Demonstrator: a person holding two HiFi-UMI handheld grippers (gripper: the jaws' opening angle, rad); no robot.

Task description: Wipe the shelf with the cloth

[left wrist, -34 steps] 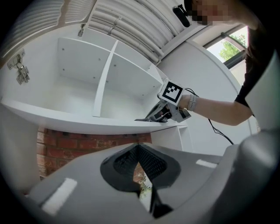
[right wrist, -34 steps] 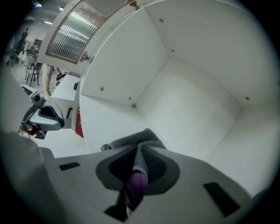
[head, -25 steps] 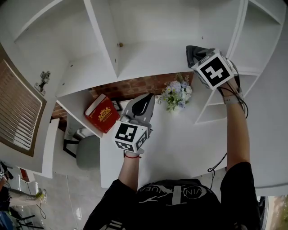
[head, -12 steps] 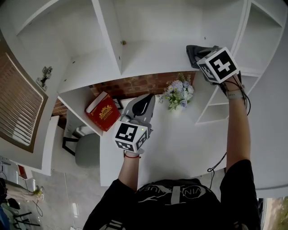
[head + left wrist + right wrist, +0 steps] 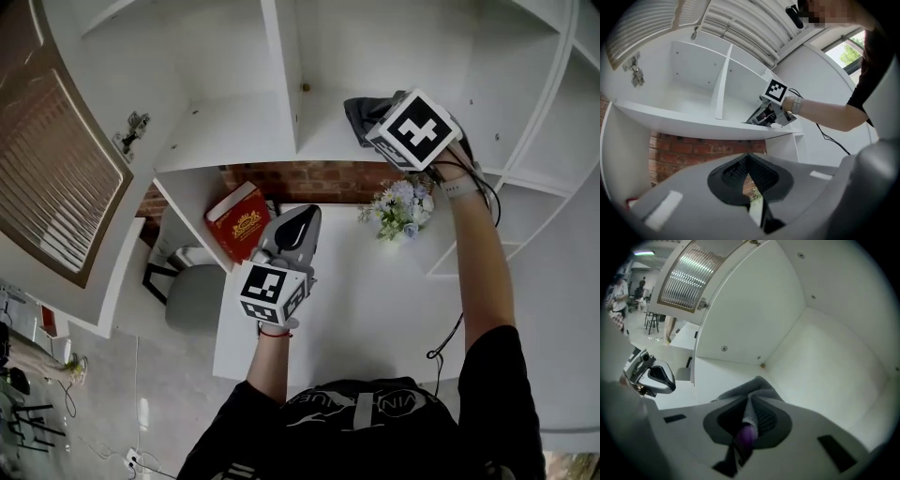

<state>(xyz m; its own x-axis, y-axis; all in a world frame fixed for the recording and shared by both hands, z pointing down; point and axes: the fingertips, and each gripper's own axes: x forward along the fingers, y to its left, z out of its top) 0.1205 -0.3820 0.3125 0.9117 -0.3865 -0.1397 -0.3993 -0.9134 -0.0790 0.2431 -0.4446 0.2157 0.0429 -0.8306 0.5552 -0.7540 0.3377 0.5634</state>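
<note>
Right gripper (image 5: 373, 129) has dragged the cloth (image 5: 360, 111) leftward along the shelf (image 5: 234, 131)

A black short-sleeved shirt (image 5: 375, 424) with grey lettering was worn. A red band (image 5: 273, 327) was spotted at the left wrist, a pale strap (image 5: 457, 187) at the right, and a black cable (image 5: 448, 339) beside that arm. The left gripper (image 5: 748, 169) and the right gripper (image 5: 749, 420) were cased in grey with ribbed black pads, each capped by a white black-marked cube.
</note>
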